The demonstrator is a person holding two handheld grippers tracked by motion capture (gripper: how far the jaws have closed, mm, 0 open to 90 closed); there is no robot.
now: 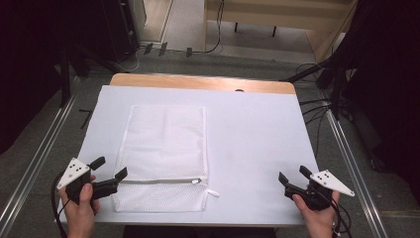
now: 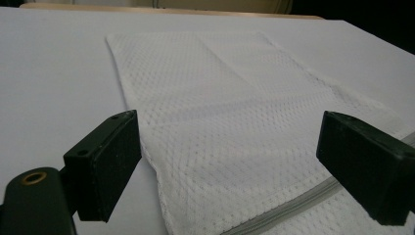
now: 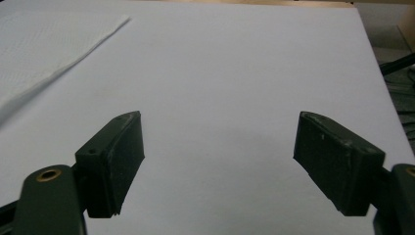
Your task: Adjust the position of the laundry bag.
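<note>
Lying flat on the white-covered worktop, left of its middle, a white mesh laundry bag stretches lengthwise away from the person. Its fabric is a fine honeycomb net, faintly creased, with a stitched hem along the edges. A grey zipper runs across the bag near its close end, shut, with a small white pull tab sticking out past the right corner. The left gripper hovers at the bag's near left edge, its fingers spread wide over the mesh. The right gripper sits well apart over bare cover, fingers likewise spread, holding nothing.
</note>
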